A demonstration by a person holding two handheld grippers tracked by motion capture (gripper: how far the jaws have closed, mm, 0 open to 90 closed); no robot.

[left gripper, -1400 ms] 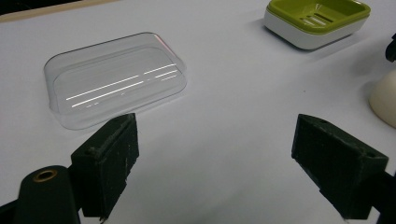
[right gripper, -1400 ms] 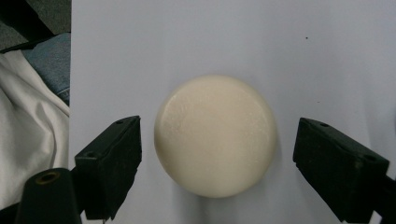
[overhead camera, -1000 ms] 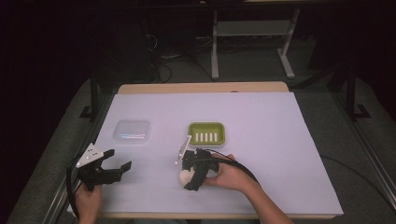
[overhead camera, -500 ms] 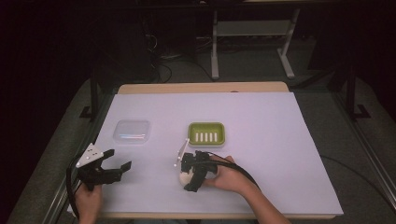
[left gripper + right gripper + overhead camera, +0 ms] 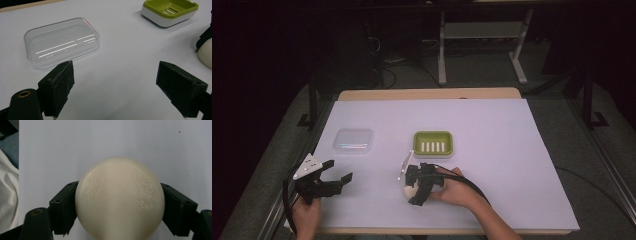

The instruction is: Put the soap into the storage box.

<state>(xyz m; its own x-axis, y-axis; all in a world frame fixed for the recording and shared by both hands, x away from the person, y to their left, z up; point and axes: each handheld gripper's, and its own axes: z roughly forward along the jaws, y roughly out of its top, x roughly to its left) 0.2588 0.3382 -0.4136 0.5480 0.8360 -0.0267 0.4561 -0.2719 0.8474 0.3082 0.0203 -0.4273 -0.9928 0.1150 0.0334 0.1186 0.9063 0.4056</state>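
We have the cream soap bar (image 5: 119,197) clenched between the jaws of our right gripper (image 5: 412,186), just in front of the green soap dish (image 5: 433,144), so the pick-up looks done. Still ahead, we judge, is setting it in the dish and fitting the clear lid (image 5: 61,42), which lies left of the dish; our left gripper (image 5: 120,88) hangs released, grasping nothing.

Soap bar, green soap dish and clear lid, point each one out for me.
soap bar (image 5: 120,197), right gripper view, middle of its rounded cream face.
green soap dish (image 5: 433,143), high view, on its green rim.
clear lid (image 5: 61,43), left gripper view, centre of its flat top.
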